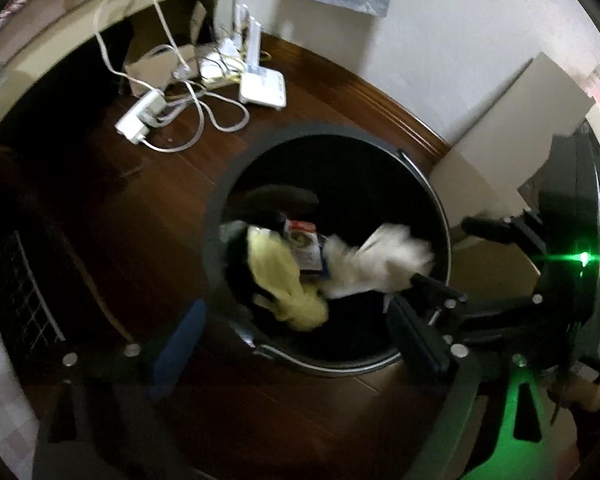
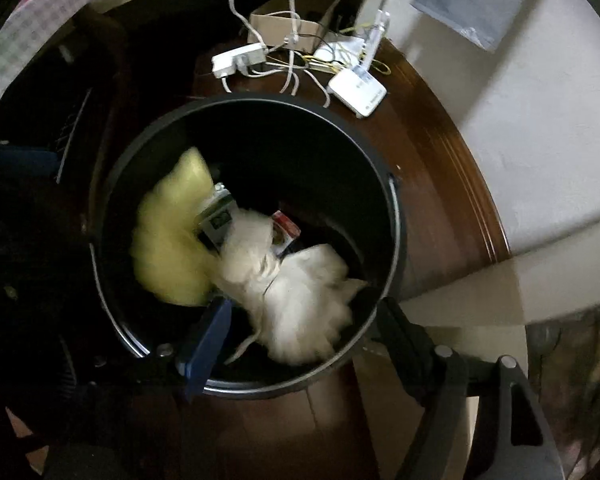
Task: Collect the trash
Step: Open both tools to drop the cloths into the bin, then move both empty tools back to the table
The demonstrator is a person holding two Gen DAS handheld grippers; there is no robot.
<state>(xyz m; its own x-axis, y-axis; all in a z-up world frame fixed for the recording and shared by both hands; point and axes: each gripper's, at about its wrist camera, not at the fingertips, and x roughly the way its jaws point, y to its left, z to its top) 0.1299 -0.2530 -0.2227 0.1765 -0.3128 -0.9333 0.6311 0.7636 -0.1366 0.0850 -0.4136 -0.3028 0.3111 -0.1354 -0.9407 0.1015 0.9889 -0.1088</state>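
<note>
One bin (image 2: 396, 216), two cartons (image 2: 216, 220), two wads (image 2: 300, 292).

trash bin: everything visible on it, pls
The trash bin is a round, black, open-topped can with a thin metallic band along its rim, upright on the dark wood floor. Inside lie a blurred yellow wad, a white crumpled wad and small printed cartons. Both claws hover over it, open.

Left gripper (image 1: 296, 336), right gripper (image 2: 292, 332): jaws open, angled down.
</note>
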